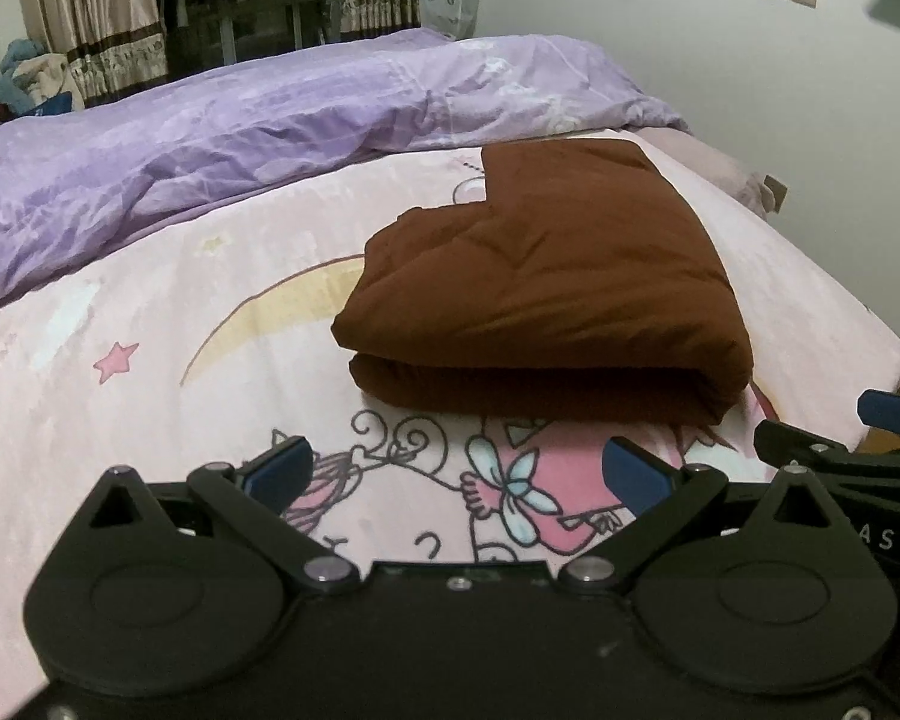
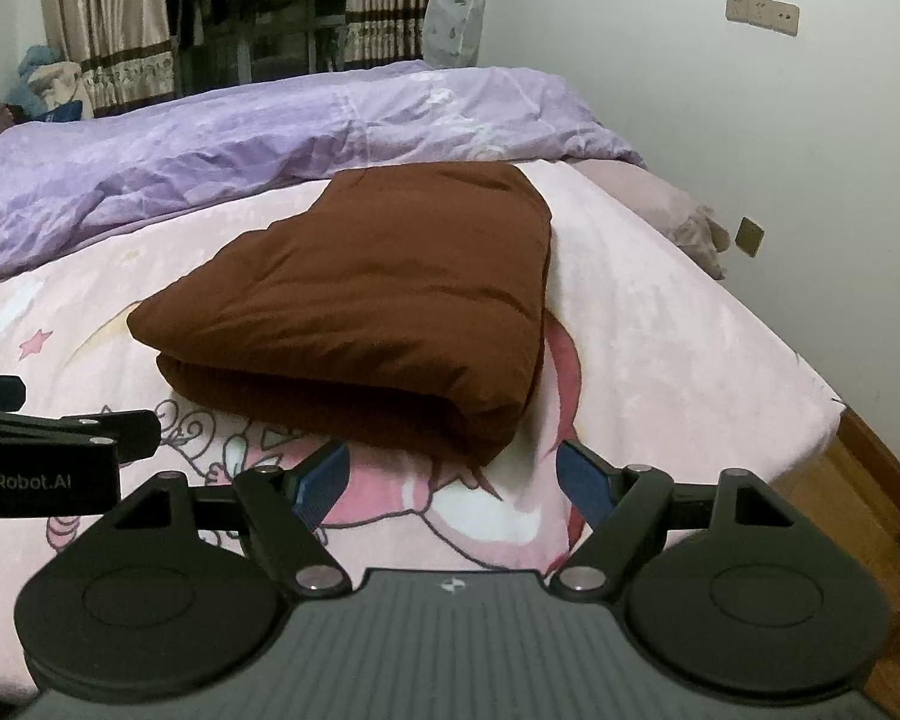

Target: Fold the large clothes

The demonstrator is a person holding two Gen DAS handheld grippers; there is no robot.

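Observation:
A brown padded garment point(image 1: 546, 294) lies folded into a thick bundle on the pink cartoon bedsheet point(image 1: 150, 420); it also shows in the right wrist view point(image 2: 360, 312). My left gripper point(image 1: 456, 471) is open and empty, a little short of the bundle's near fold. My right gripper point(image 2: 453, 480) is open and empty, just short of the bundle's near right corner. The right gripper's blue fingertip shows at the right edge of the left wrist view point(image 1: 894, 411). The left gripper's body shows at the left edge of the right wrist view point(image 2: 42, 450).
A rumpled purple duvet point(image 1: 240, 138) lies along the far side of the bed. A white wall with sockets point(image 2: 762, 12) stands to the right. The bed's right edge point(image 2: 810, 408) drops to a wooden floor point(image 2: 858, 516). Curtains point(image 2: 114, 30) and hanging clothes are behind.

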